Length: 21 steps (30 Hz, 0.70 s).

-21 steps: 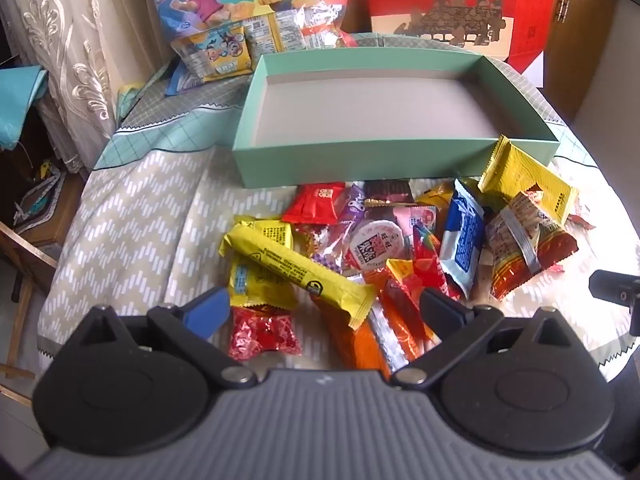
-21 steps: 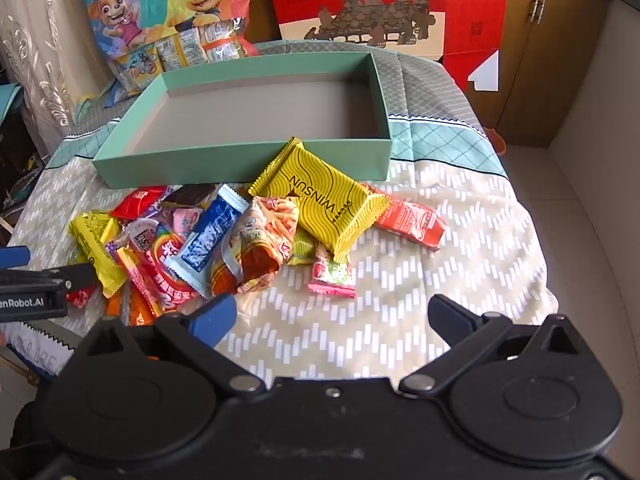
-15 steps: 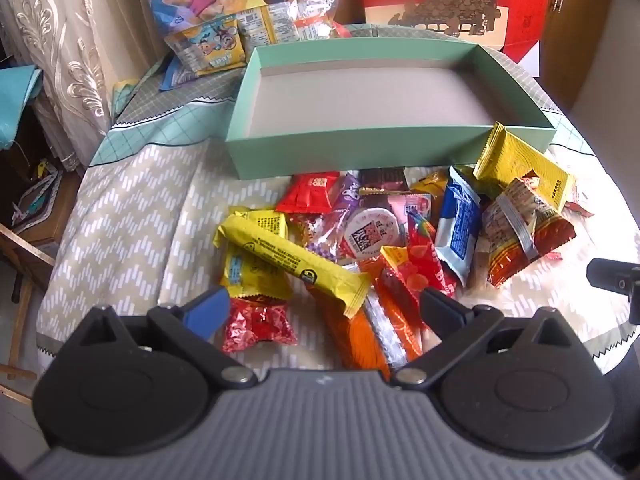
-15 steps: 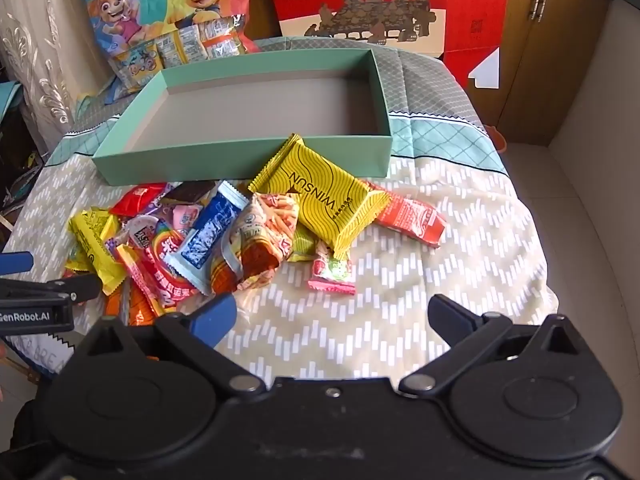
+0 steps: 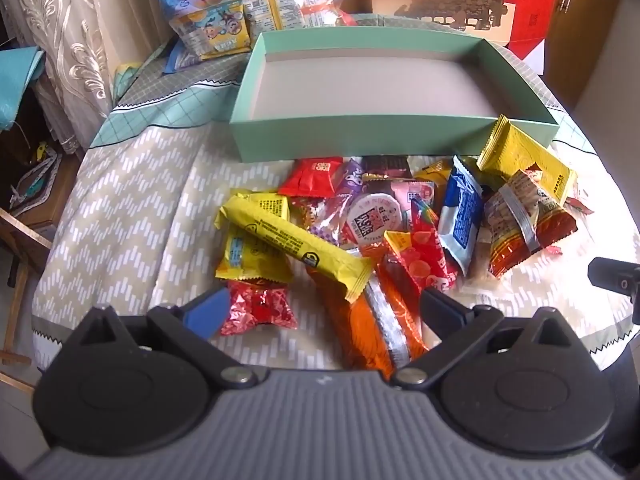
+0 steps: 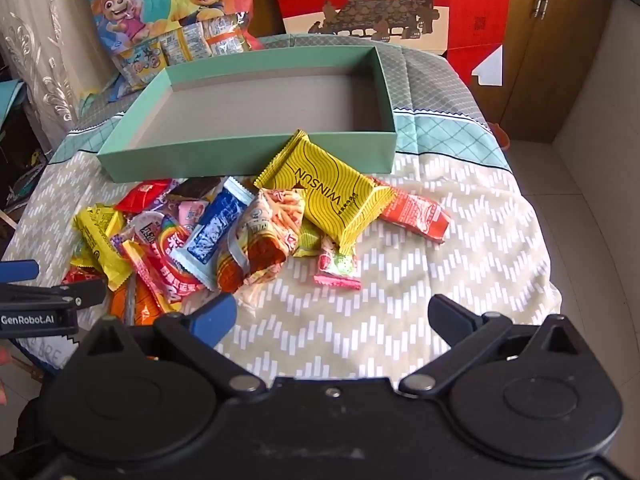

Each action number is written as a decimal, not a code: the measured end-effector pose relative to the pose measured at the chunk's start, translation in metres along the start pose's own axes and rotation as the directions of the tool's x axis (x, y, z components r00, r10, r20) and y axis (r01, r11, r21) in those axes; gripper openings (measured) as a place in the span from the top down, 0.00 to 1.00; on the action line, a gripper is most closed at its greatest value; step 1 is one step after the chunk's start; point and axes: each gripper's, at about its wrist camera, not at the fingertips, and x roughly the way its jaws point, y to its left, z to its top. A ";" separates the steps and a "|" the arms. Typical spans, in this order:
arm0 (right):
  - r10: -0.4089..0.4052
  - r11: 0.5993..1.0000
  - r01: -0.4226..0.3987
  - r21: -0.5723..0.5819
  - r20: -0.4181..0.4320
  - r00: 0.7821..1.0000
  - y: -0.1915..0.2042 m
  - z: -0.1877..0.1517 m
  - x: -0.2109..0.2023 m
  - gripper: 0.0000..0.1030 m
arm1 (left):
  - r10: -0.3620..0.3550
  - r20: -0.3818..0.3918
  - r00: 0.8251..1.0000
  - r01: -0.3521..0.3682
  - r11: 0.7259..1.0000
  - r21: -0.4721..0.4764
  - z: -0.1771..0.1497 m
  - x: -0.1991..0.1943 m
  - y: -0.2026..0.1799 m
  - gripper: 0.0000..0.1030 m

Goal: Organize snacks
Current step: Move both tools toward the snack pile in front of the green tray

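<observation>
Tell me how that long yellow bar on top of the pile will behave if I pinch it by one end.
The long yellow bar looks straight and evenly filled, so it will probably stay fairly stiff. Its glossy wrapper may slip, and the flat crimped end could crumple. It lies across other snacks, so lifting it may shift the yellow packet beneath.

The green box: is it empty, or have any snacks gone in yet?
Empty. The green box shows only bare grey floor in both views; the snacks all lie piled on the cloth in front of it.
</observation>
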 end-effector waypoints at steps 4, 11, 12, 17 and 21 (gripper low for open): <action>0.000 1.000 0.000 0.003 -0.002 1.000 0.000 -0.001 -0.001 0.00 | 0.002 -0.001 1.000 -0.002 1.000 0.004 -0.001 -0.001 -0.002 0.00; -0.001 1.000 0.001 0.004 -0.007 1.000 -0.001 -0.002 -0.003 0.00 | 0.005 0.005 1.000 -0.005 1.000 0.024 -0.005 -0.003 -0.007 0.00; -0.001 1.000 0.001 0.003 -0.008 1.000 -0.001 -0.002 -0.003 0.00 | 0.004 0.005 1.000 -0.004 1.000 0.030 -0.006 -0.004 -0.008 0.00; -0.001 1.000 0.001 -0.001 -0.012 1.000 0.000 -0.004 -0.004 0.00 | 0.003 0.004 1.000 -0.003 0.999 0.040 -0.008 -0.004 -0.009 0.00; 0.000 1.000 0.000 0.002 -0.012 1.000 0.000 -0.005 -0.005 0.00 | 0.002 0.008 1.000 -0.002 0.999 0.044 -0.010 -0.006 -0.010 0.00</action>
